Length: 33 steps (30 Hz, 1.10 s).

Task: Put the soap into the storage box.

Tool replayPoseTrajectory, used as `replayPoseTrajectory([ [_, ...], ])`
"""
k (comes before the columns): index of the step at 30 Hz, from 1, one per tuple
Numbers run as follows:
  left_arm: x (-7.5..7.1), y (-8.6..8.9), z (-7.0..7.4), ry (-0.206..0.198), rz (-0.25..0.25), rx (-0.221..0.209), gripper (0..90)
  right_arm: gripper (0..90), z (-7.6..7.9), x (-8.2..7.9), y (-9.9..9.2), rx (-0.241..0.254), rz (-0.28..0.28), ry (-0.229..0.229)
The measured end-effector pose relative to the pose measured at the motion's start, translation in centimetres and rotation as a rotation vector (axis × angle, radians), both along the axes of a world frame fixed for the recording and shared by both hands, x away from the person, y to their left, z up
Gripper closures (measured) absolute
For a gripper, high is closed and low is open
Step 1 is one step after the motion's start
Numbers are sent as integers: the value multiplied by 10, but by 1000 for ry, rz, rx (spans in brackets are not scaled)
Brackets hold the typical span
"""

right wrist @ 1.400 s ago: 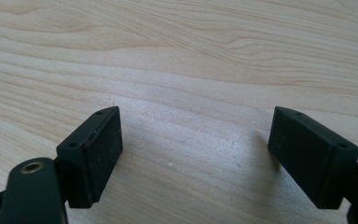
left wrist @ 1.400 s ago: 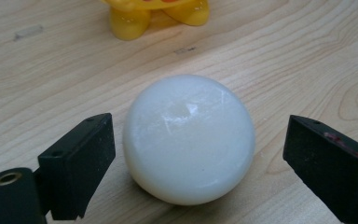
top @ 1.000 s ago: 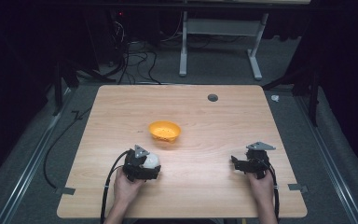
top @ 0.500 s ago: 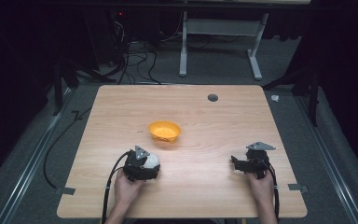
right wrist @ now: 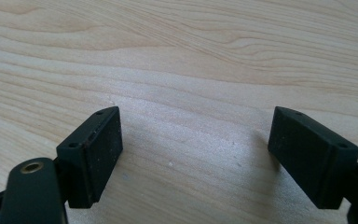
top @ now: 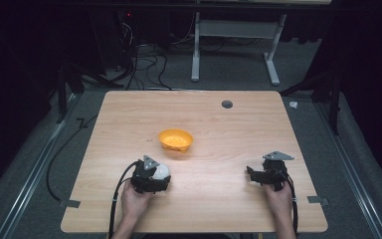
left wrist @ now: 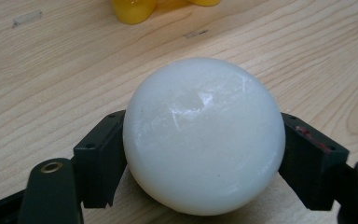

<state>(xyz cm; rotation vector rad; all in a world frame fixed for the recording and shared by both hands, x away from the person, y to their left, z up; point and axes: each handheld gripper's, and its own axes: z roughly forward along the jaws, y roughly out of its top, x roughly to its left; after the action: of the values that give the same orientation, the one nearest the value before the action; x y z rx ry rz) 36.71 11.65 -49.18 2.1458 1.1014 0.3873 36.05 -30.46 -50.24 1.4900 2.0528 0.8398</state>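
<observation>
While clamped in left gripper [left wrist: 200, 186] | ball [left wrist: 204, 135]: white, glossy, round

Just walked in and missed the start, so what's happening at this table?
A person sits at a wooden table with a two-jaw tool in each hand. The left tool is closed on a white ball, a jaw pressing each side, low over the near-left part of the table. An orange bowl sits near the middle, just beyond the ball. The right tool is open with nothing between its jaws, low over bare wood at the near right.
</observation>
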Motion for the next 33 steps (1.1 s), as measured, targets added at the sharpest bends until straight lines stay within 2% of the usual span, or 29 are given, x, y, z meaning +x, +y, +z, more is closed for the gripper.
replayPoseTrajectory([
  [6, -2, 0, 7, 1, -29, -15, 241, 185, 0, 0, 0, 0, 0, 0],
  [12, -3, 2, 13, 0, -29, -57, 242, 185, 0, 0, 0, 0, 0, 0],
  [20, -4, 2, 25, -14, -49, -72, 242, 185, 0, 0, 0, 0, 0, 0],
  [23, -4, 2, 29, -16, -54, -90, 242, 185, 0, 0, 0, 0, 0, 0],
  [33, -2, 0, 38, -25, -77, -78, 242, 185, 0, 0, 0, 1, 0, 0],
])
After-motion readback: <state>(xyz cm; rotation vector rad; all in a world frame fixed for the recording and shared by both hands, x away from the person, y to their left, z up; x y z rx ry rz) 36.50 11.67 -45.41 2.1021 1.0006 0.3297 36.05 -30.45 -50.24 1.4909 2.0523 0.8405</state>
